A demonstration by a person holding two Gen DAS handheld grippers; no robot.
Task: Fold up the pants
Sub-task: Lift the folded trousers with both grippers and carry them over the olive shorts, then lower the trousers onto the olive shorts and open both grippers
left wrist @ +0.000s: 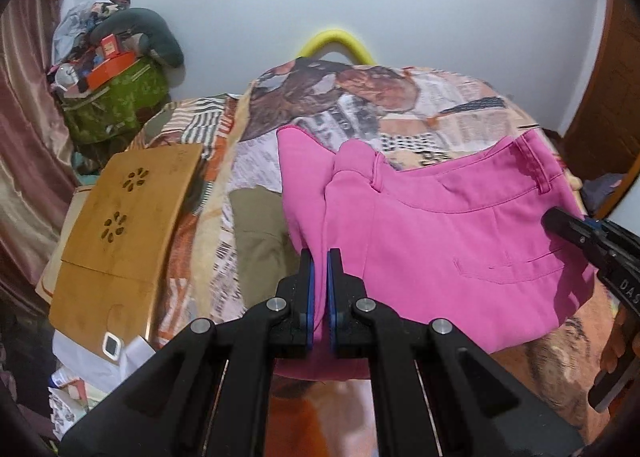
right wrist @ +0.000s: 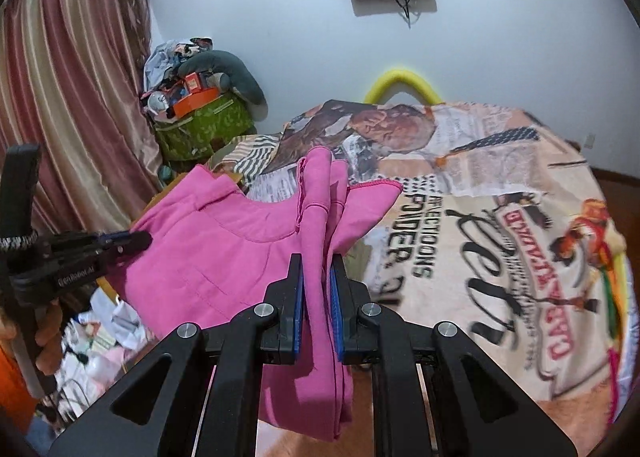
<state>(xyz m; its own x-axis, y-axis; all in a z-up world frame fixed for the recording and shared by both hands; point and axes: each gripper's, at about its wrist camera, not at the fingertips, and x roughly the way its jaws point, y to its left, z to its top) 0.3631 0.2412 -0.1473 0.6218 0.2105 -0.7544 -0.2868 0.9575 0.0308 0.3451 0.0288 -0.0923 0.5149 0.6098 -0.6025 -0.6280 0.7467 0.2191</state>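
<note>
The pink pants (left wrist: 440, 233) are lifted above the bed, held between both grippers, waistband and back pocket showing in the left wrist view. My left gripper (left wrist: 319, 257) is shut on a fold of the pink fabric. My right gripper (right wrist: 316, 261) is shut on bunched layers of the pants (right wrist: 224, 253), which hang down between its blue pads. Each gripper shows in the other's view: the right one (left wrist: 560, 223) at the pants' right edge, the left one (right wrist: 136, 239) at their left edge.
The bed carries a printed newspaper-pattern blanket (right wrist: 500, 217). A wooden lap tray (left wrist: 120, 233) lies on the bed's left side. A green bag (left wrist: 116, 105) piled with clutter stands by the curtain (right wrist: 68, 117). A yellow curved bar (left wrist: 336, 43) is behind the bed.
</note>
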